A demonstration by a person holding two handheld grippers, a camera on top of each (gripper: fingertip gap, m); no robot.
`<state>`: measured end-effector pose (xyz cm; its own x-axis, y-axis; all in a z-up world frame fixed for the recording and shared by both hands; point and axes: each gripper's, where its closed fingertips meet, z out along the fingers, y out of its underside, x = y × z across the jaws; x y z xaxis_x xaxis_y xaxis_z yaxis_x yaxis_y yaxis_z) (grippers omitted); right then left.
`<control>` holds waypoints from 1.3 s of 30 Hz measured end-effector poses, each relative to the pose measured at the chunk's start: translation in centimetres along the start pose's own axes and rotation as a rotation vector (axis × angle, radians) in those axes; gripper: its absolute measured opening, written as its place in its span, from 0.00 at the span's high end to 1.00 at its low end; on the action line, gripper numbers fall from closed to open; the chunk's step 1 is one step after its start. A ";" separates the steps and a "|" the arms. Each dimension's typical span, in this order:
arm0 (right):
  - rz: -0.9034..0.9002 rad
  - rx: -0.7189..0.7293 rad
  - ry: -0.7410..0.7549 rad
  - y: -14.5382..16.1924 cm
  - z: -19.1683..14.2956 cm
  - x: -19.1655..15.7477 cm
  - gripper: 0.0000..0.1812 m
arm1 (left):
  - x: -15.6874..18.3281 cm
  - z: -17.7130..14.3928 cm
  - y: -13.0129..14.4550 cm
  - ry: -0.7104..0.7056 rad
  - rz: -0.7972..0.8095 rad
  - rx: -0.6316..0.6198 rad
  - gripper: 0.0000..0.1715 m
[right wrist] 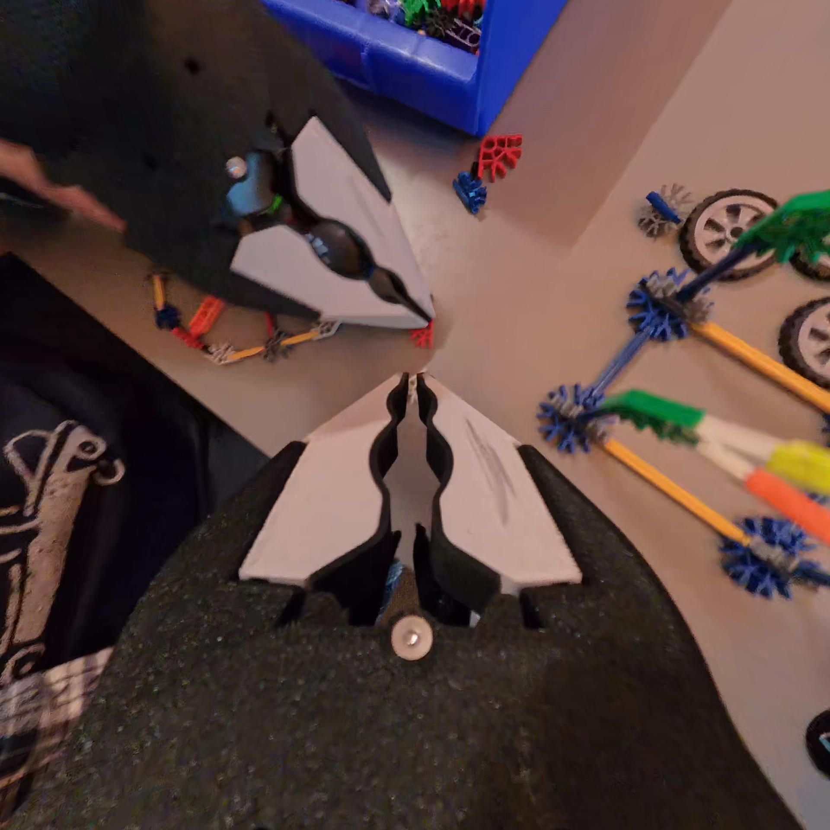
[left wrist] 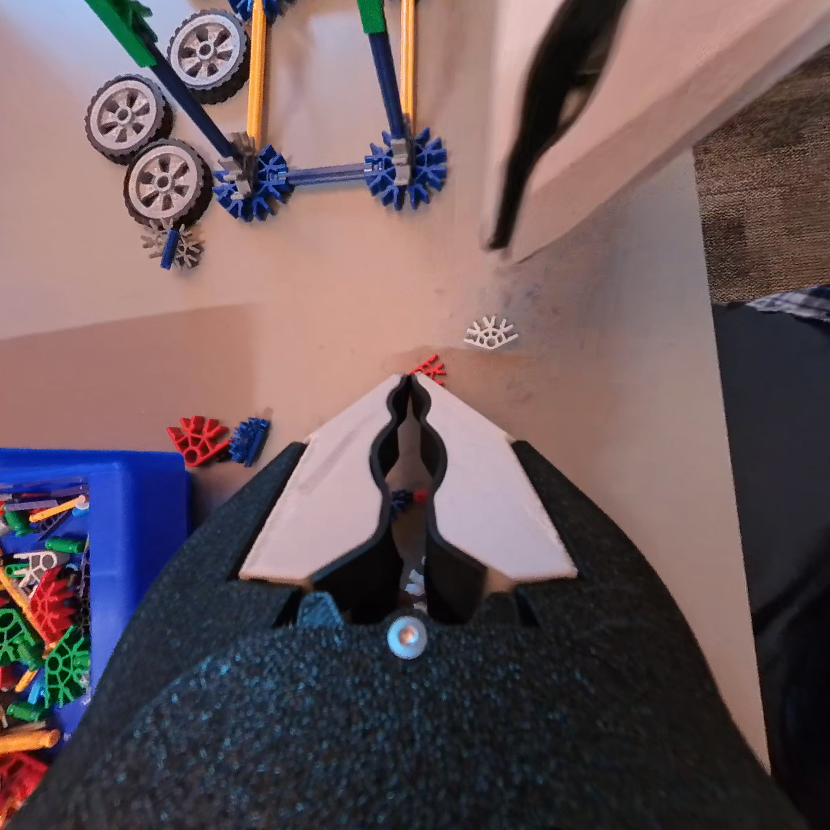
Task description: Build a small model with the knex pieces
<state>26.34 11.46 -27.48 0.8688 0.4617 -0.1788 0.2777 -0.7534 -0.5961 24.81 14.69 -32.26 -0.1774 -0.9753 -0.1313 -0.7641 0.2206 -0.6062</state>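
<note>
The left gripper (left wrist: 409, 378) has pale grey fingers with black wavy inner edges on a speckled black body, and pinches a red connector (left wrist: 430, 369) at its tips. The right gripper (right wrist: 412, 377) has the same colours, with dark scuff streaks on one finger, and nips a small white piece (right wrist: 412, 387). Ahead of the left gripper's tips lies a white connector (left wrist: 490, 333); to its left sits a blue bin (left wrist: 139, 503) of red, green, yellow and blue parts. Farther ahead are wheels (left wrist: 167, 183) with black tyres and grey spokes.

Looks like a hobby or play table at somebody's home: beige tabletop (left wrist: 341, 287) scattered with plastic rod-and-connector building toys, a blue bin (left wrist: 134, 507) full of pieces, loose wheels (left wrist: 165, 183), and carpet (left wrist: 763, 179) below.
</note>
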 end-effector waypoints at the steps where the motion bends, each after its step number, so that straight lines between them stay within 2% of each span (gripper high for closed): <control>1: 0.006 0.015 -0.008 0.6 -0.8 -0.4 0.98 | 0.0 0.0 0.0 0.002 0.001 -0.002 1.00; 5: 0.020 0.076 0.003 4.4 -4.8 -1.1 0.94 | 0.0 0.0 0.0 0.008 -0.003 -0.002 1.00; 9: 0.032 0.208 -0.024 8.6 -9.8 -2.2 0.94 | 0.0 0.0 0.0 0.019 -0.006 -0.010 1.00; 12: 0.098 0.268 0.008 14.0 -12.3 -1.1 0.94 | 0.0 0.0 0.0 0.025 -0.011 -0.013 1.00; 15: 0.243 0.293 0.013 21.3 -12.5 1.0 0.94 | 0.0 0.0 0.0 0.020 -0.008 -0.030 1.00; 17: 0.334 0.302 0.003 26.3 -11.4 2.1 0.94 | 0.0 0.0 0.0 0.012 -0.015 -0.042 1.00; 21: 0.533 0.245 -0.044 36.5 -6.9 3.1 0.94 | -0.1 0.1 -0.1 -0.014 -0.023 -0.053 1.00; 25: 0.700 0.204 -0.120 44.4 -0.4 3.2 0.93 | -0.1 0.4 -0.4 -0.028 -0.023 -0.071 1.00; 28: 0.793 0.115 -0.091 50.6 4.4 3.1 0.92 | -0.2 0.6 -0.7 -0.030 -0.026 -0.084 1.00; 34: 0.975 0.082 -0.068 58.6 10.2 1.6 0.89 | -0.1 1.0 -1.2 -0.037 -0.060 -0.084 1.00; 39: 0.970 -0.003 -0.029 63.2 13.5 -0.2 0.88 | 0.0 1.2 -1.4 -0.044 -0.061 -0.099 1.00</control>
<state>38.17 -29.93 -75.64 0.7101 -0.3496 -0.6112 -0.5533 -0.8139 -0.1773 26.66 14.40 -32.34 -0.1027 -0.9859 -0.1324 -0.8305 0.1583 -0.5341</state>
